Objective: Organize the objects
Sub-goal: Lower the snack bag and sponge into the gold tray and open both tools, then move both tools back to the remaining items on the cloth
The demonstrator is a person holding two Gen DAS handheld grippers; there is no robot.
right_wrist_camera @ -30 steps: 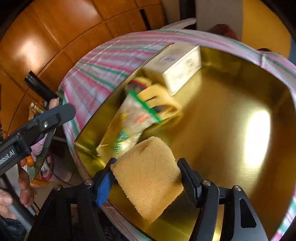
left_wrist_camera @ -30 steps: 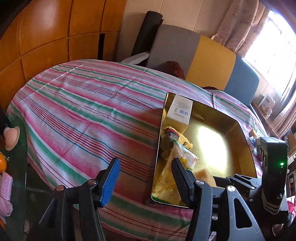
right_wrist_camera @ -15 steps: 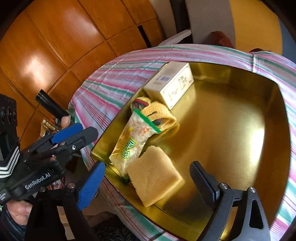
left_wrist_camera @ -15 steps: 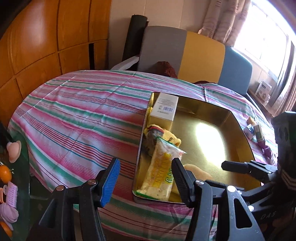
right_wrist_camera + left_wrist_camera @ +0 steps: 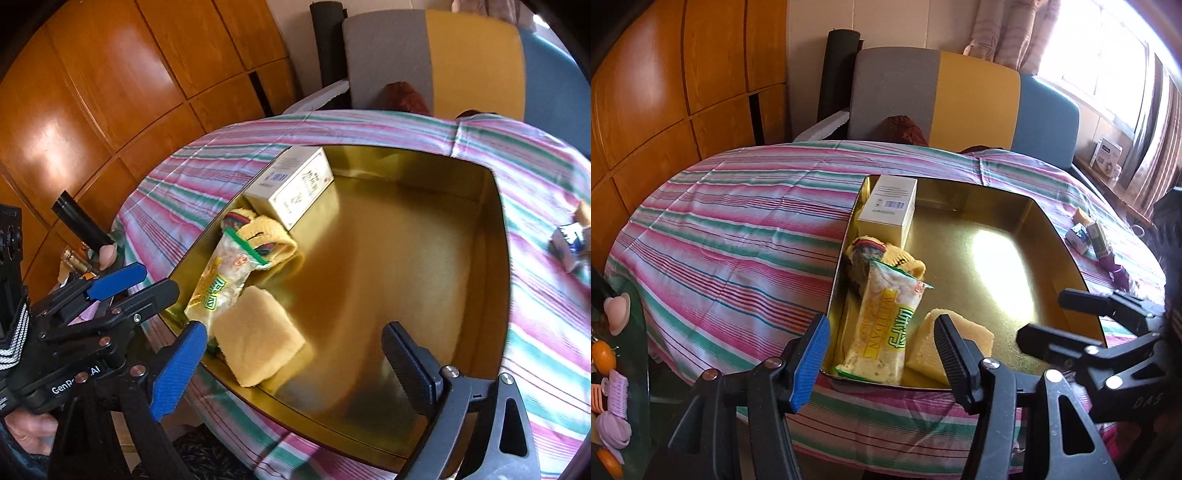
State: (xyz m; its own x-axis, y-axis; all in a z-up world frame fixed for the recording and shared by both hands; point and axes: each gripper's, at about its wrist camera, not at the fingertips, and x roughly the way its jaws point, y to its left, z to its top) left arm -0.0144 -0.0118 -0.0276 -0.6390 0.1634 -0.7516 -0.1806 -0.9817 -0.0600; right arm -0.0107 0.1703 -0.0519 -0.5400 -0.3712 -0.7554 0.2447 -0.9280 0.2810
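Observation:
A gold metal tray (image 5: 1049,236) (image 5: 495,206) lies on the striped tablecloth. Along its left side lie a white box (image 5: 888,210) (image 5: 291,186), a yellow cloth bundle (image 5: 886,260) (image 5: 264,236), a snack packet (image 5: 886,325) (image 5: 221,277) and a yellow sponge (image 5: 925,349) (image 5: 258,341). My left gripper (image 5: 881,356) is open and empty, just before the tray's near edge. My right gripper (image 5: 291,365) is open and empty above the tray's near edge, beside the sponge; it also shows in the left wrist view (image 5: 1060,317).
Small packets (image 5: 1087,234) (image 5: 569,243) lie on the cloth (image 5: 738,229) right of the tray. A grey, yellow and blue sofa (image 5: 960,99) stands behind the table. Wooden panels line the left wall. A glass side table with hair clips (image 5: 613,391) is at the left.
My right gripper let go of the sponge, which now lies in the tray, opened wide and drew back. My left gripper pulled back a little and stayed open.

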